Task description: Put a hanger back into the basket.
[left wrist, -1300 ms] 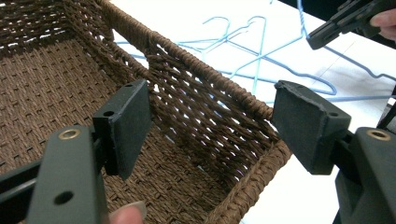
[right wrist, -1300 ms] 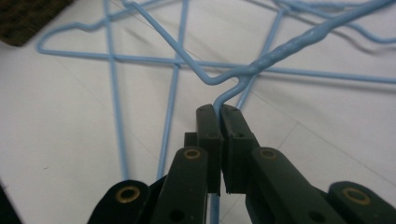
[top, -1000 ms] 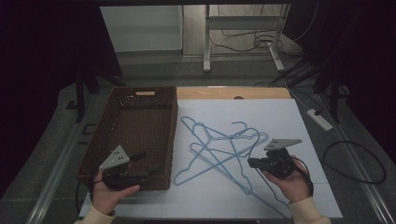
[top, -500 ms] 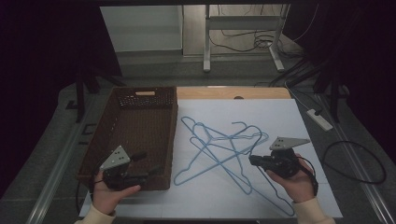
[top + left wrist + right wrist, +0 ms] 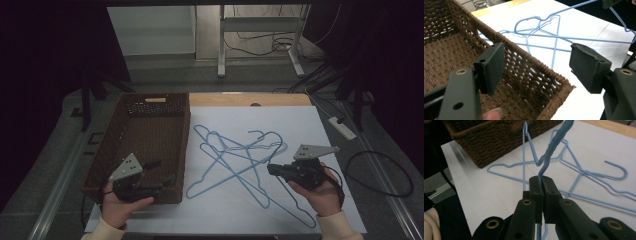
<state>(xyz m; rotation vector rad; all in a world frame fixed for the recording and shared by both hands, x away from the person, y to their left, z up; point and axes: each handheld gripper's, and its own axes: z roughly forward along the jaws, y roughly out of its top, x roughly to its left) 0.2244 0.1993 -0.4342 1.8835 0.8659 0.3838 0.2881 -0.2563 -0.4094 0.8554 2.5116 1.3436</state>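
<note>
Hanger pinched in my right gripper (image 5: 541, 180)
Its jaws clamp a blue hanger (image 5: 554, 142); my left gripper (image 5: 536, 67) hangs spread over the basket (image 5: 529, 62).

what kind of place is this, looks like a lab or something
Probably a lab or workshop recording bench, not a home: a white-topped table holding blue wire hangers and a brown woven basket, with loose cables and a white power strip on the floor.

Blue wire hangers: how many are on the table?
3, as far as I can tell: thin blue wire hangers crossed in one pile on the white sheet, right of the brown wicker basket. The right tool pinches one.
</note>
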